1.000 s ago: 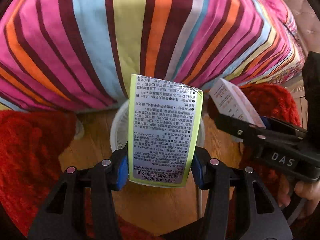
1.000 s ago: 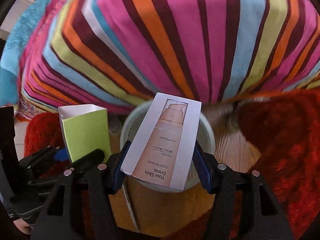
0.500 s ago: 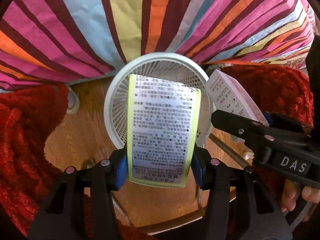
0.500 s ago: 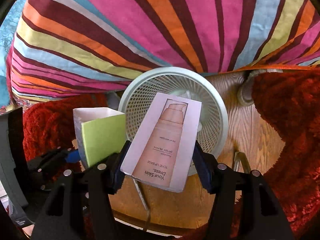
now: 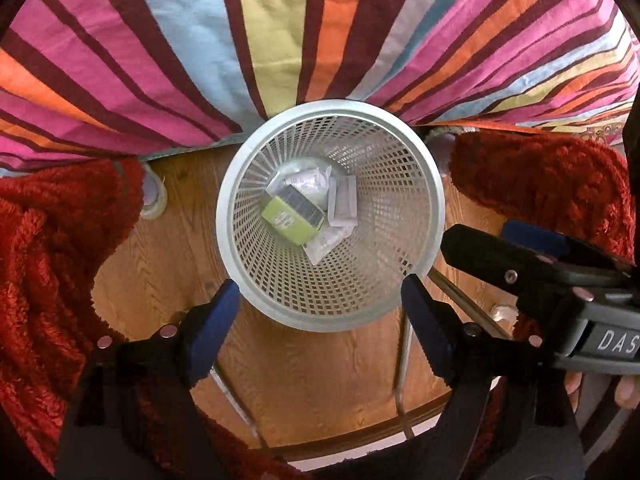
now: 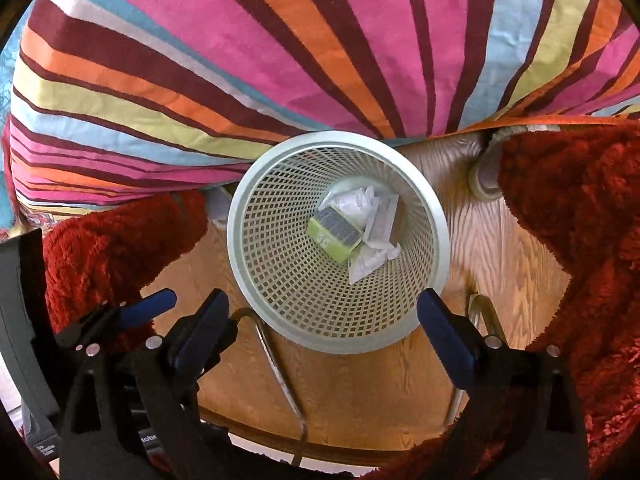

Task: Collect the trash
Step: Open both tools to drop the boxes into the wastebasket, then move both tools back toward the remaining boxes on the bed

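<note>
The left gripper is pointed steeply down over the white plastic mesh wastebasket. Its blue-padded jaws are opening, nothing is held between them, and the basket's near rim is framed at 6 o'clock. The right gripper is posed likewise beside it, jaws opening and empty; in the left view it is seen at 3 o'clock, with fingertips of the hand below. Bare wooden floor is left around the basket's near side, with red shaggy rugs at 9 and 3 o'clock. Deep in the basket, at 12 o'clock from the jaws, the lime-green carton is seen lying on white paper scraps, a white box touching its right. The far rim is met by a striped multicoloured bedcover.
</note>
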`<state>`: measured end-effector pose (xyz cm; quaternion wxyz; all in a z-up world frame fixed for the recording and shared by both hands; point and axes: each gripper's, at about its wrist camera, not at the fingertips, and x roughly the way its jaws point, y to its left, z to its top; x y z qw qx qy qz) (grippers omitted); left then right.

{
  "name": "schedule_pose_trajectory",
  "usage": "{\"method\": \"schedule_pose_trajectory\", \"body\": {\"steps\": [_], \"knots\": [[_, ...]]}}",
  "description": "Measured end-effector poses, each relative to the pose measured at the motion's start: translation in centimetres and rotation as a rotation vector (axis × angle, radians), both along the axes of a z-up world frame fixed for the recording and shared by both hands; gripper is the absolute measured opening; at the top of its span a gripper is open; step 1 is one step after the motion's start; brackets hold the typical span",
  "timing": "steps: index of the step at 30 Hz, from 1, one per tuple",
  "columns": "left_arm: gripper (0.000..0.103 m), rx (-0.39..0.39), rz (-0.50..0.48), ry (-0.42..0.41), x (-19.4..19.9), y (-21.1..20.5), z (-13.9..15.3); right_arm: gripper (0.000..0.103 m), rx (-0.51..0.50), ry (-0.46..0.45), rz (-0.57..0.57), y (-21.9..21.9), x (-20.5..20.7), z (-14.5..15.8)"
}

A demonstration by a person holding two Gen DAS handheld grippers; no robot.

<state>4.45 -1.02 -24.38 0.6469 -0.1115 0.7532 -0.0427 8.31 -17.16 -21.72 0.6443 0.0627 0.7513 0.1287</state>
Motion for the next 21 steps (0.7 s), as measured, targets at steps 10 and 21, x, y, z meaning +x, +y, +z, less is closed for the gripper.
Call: {"method": "schedule_pose_trajectory", "body": {"steps": [10, 21], "knots": [[0.081, 0.028, 0.060, -0.131, -0.1, 1.2, 3.1, 0.091, 0.044, -0.154, -0.007, -0.2, -0.2, 3.1], [0.081, 0.128, 0.079, -0.428, 0.4, 2.5, 9.9, 0.095, 0.105, -0.489, -0.005, -0.9, 0.3, 10.5]]}}
